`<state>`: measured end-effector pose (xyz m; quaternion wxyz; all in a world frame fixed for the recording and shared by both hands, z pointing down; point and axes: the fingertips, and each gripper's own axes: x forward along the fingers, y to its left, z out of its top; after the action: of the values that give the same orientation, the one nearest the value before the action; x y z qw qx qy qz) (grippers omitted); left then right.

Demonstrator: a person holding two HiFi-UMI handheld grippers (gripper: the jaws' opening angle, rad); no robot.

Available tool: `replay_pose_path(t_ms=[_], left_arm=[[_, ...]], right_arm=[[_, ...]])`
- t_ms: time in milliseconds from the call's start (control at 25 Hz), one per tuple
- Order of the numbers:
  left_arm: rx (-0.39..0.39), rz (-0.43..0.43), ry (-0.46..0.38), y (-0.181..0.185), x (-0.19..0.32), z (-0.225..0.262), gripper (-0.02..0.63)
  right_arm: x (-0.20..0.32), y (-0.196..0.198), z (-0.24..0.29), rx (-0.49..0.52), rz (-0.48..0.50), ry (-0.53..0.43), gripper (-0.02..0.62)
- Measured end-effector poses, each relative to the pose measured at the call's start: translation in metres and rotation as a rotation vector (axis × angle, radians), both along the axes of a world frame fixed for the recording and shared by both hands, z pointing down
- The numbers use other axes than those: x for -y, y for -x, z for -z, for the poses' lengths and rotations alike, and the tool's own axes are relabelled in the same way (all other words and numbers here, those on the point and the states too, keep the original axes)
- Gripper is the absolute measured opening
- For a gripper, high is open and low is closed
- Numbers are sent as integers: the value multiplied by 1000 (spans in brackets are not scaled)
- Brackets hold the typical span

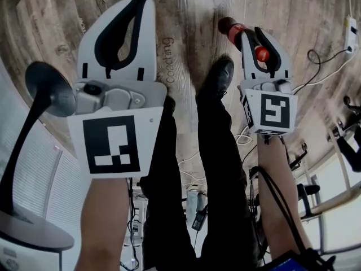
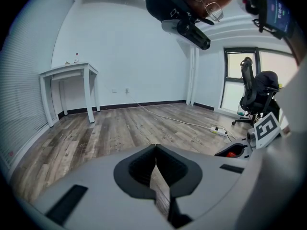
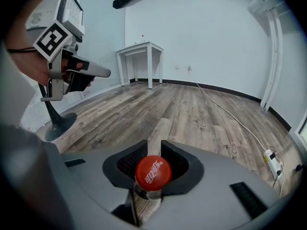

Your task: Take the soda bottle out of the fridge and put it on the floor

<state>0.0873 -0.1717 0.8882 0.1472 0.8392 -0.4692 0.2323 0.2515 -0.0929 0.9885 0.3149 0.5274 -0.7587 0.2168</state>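
Far left, head view: a black stand (image 1: pixel 45 86) with a round base on the wood-plank floor (image 1: pixel 51 16). It is just beside the left hand-held gripper (image 1: pixel 141 1) and apart from it.

Left hand-held gripper: jaws narrow, tips meeting, nothing between them. Its own view confirms only floor beyond the pads.

Centre, head view: the person's legs in black trousers and a dark shoe (image 1: pixel 217 75) lie between the two grippers. The word "Coacting" (image 1: pixel 167 61) is printed on a plank beside the left gripper.

Right hand-held gripper (image 1: pixel 260 48): jaws part-way apart and clamped on the neck of the soda bottle (image 1: pixel 234 31), just under its red cap (image 3: pixel 152 172). The bottle is dark, with a red label. It hangs below the jaws, pointing away toward the floor near the shoe. Contact between its base and the floor cannot be told.

Far right: a white power strip (image 1: pixel 351 30) and loose cables on the floor.

View differences:
- The right gripper view shows the cap end-on and hides the bottle body. White script on the cap is too small to read.
- The gripper views add a white desk (image 2: pixel 69 71) against the far wall.
- The left gripper view alone shows a black office chair (image 2: pixel 256 92) by the window.
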Motion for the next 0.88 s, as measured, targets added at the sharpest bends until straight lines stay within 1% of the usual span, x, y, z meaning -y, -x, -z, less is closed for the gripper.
replay_pose_path(t_ms=[360,720,880], left_arm=[[13,1,3,6,-7,0,17],[22,25,4,20,-12,-2,17],[22,29,8,23,-13,-4,17]], right_arm=[[-8,1,-17,-10,16,24,102],[-15,11,-32,-16,41,55,104],[-17,13,-44,-26,50,89,107]])
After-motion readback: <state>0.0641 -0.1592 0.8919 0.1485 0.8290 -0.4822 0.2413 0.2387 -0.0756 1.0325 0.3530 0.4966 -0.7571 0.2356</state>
